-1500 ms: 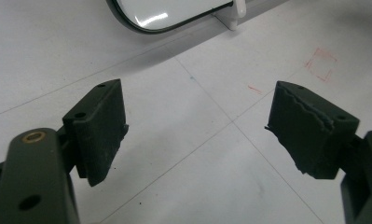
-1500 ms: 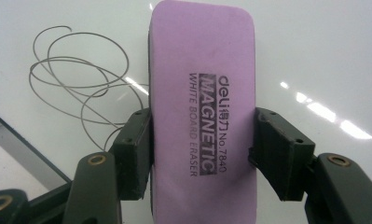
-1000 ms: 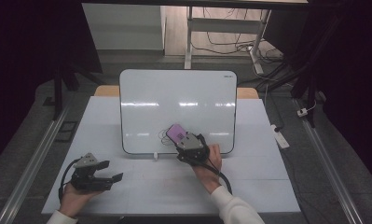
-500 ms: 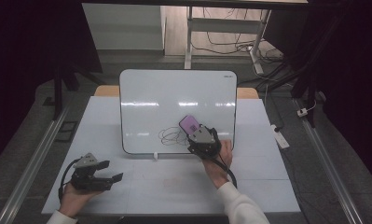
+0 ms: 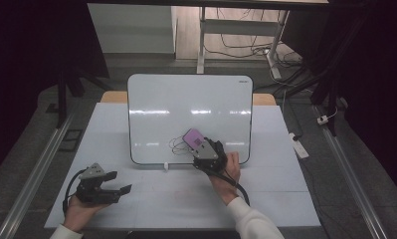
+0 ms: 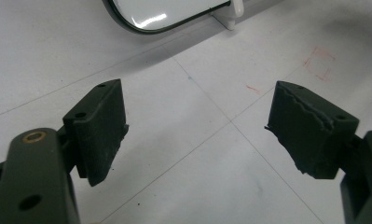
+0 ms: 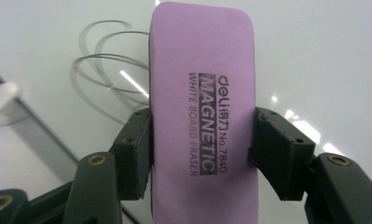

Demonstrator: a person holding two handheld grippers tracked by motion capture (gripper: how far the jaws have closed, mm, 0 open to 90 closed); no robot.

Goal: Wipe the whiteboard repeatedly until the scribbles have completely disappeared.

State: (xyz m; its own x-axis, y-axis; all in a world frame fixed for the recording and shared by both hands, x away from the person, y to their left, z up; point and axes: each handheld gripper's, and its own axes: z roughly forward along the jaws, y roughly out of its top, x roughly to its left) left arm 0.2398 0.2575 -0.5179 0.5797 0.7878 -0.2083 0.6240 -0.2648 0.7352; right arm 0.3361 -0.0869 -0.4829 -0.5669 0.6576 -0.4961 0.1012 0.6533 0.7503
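A white whiteboard (image 5: 186,109) lies on the table, with looping black pen scribbles (image 5: 177,144) near its front edge. My right gripper (image 5: 202,147) is shut on a purple magnetic whiteboard eraser (image 5: 194,138), pressed flat on the board just right of the scribbles. In the right gripper view the eraser (image 7: 202,112) sits between both pads, and the scribbles (image 7: 104,70) lie to its left. My left gripper (image 5: 117,190) rests at the table's front left with its jaws open and nothing between them; its pads (image 6: 102,128) hover over bare table.
A small white clip (image 5: 164,167) sits at the whiteboard's front edge. Faint red marks (image 6: 316,63) show on the table surface. A power strip (image 5: 298,144) lies off the table's right side, and metal rails run along both sides.
My right gripper carried the eraser right and away across the board, then back left towards the scribbles. The left gripper has stayed put.
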